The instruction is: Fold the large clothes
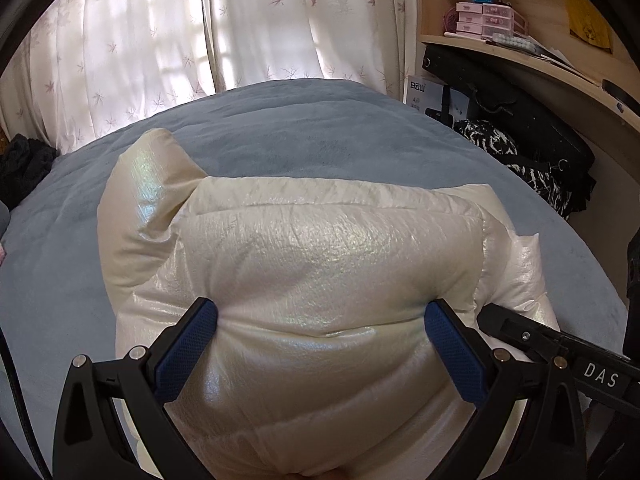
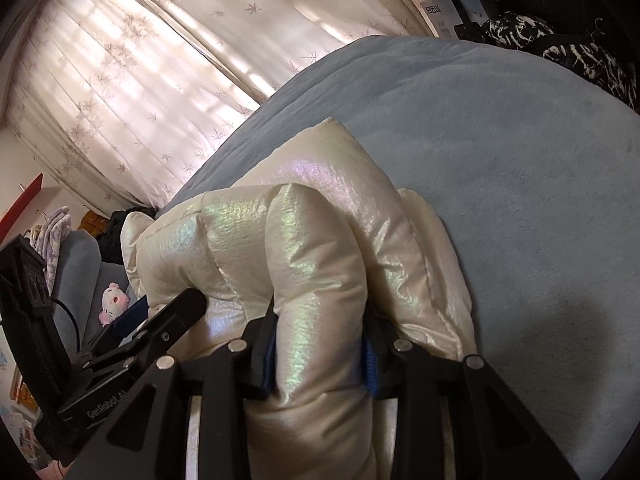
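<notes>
Your puffer jacket is glossy, pearly cream cloth with a fine crinkle and an iridescent sheen. It lies on a matt, plush blue blanket. Your gripper pads look like textured blue rubber in matt black plastic. The curtain behind is thin printed cloth.

Blue bed before sunlit leaf-print curtains; wooden shelf at right, cluttered.
</notes>
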{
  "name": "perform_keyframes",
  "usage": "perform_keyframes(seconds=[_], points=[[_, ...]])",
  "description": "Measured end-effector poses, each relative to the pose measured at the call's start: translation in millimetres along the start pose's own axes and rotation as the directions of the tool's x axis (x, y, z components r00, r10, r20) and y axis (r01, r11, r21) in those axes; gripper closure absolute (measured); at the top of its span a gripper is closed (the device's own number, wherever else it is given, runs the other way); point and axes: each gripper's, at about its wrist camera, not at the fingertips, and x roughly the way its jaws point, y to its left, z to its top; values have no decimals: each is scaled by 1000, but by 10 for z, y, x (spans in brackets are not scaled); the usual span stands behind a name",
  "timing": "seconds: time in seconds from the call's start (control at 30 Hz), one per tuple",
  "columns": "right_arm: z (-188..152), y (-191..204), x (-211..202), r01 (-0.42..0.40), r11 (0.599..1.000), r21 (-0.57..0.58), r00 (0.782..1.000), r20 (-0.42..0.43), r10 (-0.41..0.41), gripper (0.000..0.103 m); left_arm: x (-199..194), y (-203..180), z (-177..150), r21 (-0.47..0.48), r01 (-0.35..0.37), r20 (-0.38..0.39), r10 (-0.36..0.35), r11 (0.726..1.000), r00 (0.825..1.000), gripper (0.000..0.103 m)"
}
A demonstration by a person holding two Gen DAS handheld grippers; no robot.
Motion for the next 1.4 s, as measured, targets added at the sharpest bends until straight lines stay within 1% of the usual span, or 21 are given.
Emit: perform_keyframes(seconds=[0.27,0.43,0.6,0.67,0.7,0.73,0.77,0.83,0.87,0.9,0.93,1.0,1.03,1.1,1.17,1.2,1.23,1.3,1.4], points=[[-26,-54,35,-12,1000,6,1000,5,12,70,46,61,-76,-15,14,10,-14,1000,1000,1],[-18,-39,42,-1,1000,2,1000,-7,1,70,47,79,-94,-18,20,12,-20,1000,1000,1],[68,61,29,43,999,-16,996,-75,-44,70,24,75,-104,-1,11,8,-11,1000,1000,1],[100,138,-11,85,995,-43,992,-95,-88,68,6,37,-91,17,0,-2,0,1000,1000,1],[102,181,-37,111,992,-63,988,-97,-117,66,-6,13,-81,28,-7,-10,8,1000,1000,1],[106,230,-74,144,986,-87,984,-96,-152,56,-32,1,-71,35,-10,-16,10,999,1000,1],[109,290,-116,192,975,-111,975,-91,-203,52,-65,5,-64,41,-9,-21,10,999,1000,1],[112,386,-214,259,953,-155,959,-80,-273,44,-141,5,-53,51,-3,-55,5,999,998,1],[113,399,-249,273,948,-163,954,-80,-289,41,-185,8,-53,55,8,-74,-4,998,997,1],[121,407,-280,286,943,-168,949,-84,-303,36,-241,19,-51,64,15,-92,-9,998,996,1],[137,404,-328,299,940,-166,944,-93,-317,29,-310,35,-55,73,14,-105,-6,997,995,1],[158,385,-426,328,932,-153,934,-99,-344,21,-445,84,-78,78,10,-115,-1,997,993,1],[157,382,-468,335,931,-147,931,-98,-350,19,-513,120,-94,79,-3,-121,12,997,993,1],[160,374,-590,331,934,-131,932,-107,-346,18,-627,215,-130,83,-36,-140,48,996,989,1],[175,419,-734,310,943,-124,941,-105,-323,11,-725,336,-172,66,-32,-171,43,997,984,1],[177,458,-788,298,946,-129,945,-97,-311,3,-771,415,-193,40,-26,-193,33,999,981,1],[187,517,-870,280,949,-141,952,-84,-294,0,-828,503,-214,0,-1,-212,1,1000,977,1],[199,591,-994,254,955,-155,962,-63,-266,0,-925,647,-252,-72,46,-231,-62,996,971,1],[238,695,-1097,207,965,-162,973,-67,-220,0,-1049,835,-298,-154,86,-210,-118,984,971,1]])
